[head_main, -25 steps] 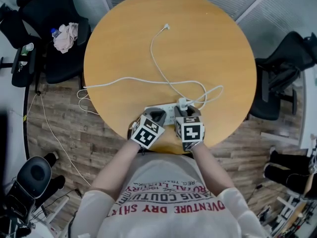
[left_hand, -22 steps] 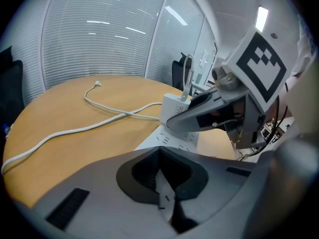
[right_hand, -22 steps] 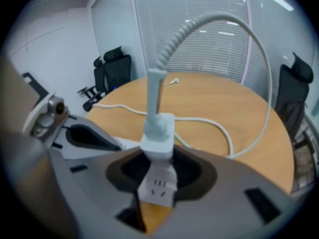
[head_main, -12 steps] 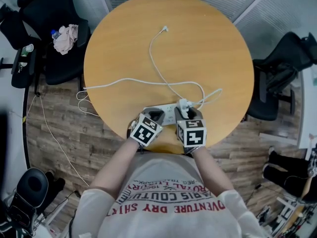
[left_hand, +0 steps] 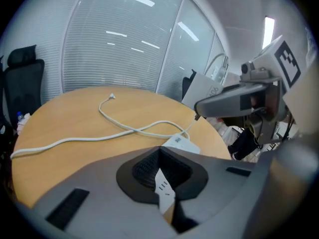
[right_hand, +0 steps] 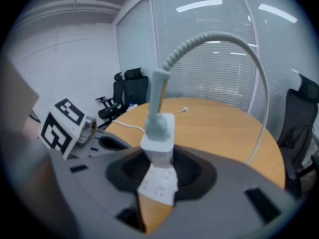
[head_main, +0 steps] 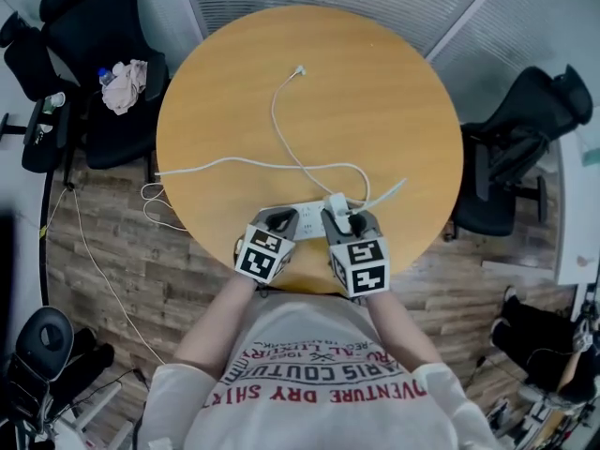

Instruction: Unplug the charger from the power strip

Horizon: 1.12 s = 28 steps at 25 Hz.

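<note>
With the right gripper (head_main: 347,223) clamped on the charger (right_hand: 158,133) just above the power strip (left_hand: 162,183) — whose end the left gripper (head_main: 278,221) seems to pinch — a prong not yet free, or the cable (right_hand: 249,59) snagging, could drag the strip across the table (head_main: 394,111).

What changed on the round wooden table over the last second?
The right gripper, still closed on the white charger block, has lifted it up from the white power strip. The left gripper stays at the strip, and the white cord trailing off the table edge lies unmoved.
</note>
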### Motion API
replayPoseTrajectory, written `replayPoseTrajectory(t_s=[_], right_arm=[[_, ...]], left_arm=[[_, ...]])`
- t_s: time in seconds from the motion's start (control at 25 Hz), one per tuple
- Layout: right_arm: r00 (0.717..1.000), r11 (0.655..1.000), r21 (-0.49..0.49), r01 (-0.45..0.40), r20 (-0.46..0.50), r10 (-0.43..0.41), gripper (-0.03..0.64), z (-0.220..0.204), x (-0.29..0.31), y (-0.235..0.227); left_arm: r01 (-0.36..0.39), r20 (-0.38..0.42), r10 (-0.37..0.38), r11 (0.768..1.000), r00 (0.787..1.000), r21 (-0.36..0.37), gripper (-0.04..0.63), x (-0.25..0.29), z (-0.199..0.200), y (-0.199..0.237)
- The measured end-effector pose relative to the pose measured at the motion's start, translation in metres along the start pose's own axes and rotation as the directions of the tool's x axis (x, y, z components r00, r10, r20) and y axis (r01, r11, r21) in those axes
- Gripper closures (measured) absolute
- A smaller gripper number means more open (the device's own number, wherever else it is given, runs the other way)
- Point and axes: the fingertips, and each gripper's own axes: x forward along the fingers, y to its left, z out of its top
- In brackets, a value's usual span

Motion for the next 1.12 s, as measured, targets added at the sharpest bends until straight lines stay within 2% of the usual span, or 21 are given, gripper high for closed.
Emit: replayPoseTrajectory(t_s=[0.16,0.32,0.44,0.68,0.76,0.84,0.96,1.12], right_arm=[[0.996,0.999,-0.032,-0.015,0.091,0.018,0.457,0.029,-0.018,0.000],[0.981,0.998,-0.047,-0.033,0.190,0.042,0.457,0.063,-0.041,0.000],[0.963,0.997,-0.065,-0.049,0.261,0.064,0.459,0.089,-0.057,0.000],[0.915,0.993,-0.103,-0.063,0.392,0.098,0.460,0.124,-0.088,0.006],[0.901,0.992,-0.109,-0.066,0.420,0.106,0.460,0.130,-0.095,0.006],[0.895,0.991,-0.116,-0.064,0.433,0.108,0.460,0.133,-0.100,0.004],[0.890,0.990,-0.124,-0.062,0.442,0.112,0.460,0.134,-0.106,-0.001],[0.887,0.989,-0.126,-0.072,0.445,0.121,0.462,0.135,-0.108,-0.001]], left_arm=[[-0.046,0.134,0.043,0.999,0.990,0.022,0.561,-0.029,0.045,-0.002],[-0.101,0.274,0.086,0.994,0.958,0.039,0.561,-0.066,0.097,-0.007],[-0.140,0.378,0.107,0.988,0.920,0.061,0.561,-0.096,0.135,-0.014],[-0.213,0.566,0.110,0.970,0.817,0.120,0.561,-0.157,0.196,-0.031],[-0.222,0.596,0.096,0.965,0.797,0.141,0.561,-0.171,0.205,-0.036],[-0.210,0.608,0.080,0.966,0.790,0.147,0.561,-0.179,0.207,-0.041],[-0.192,0.625,0.080,0.975,0.777,0.114,0.561,-0.186,0.207,-0.044],[-0.216,0.646,0.095,0.970,0.758,0.111,0.561,-0.191,0.206,-0.043]])
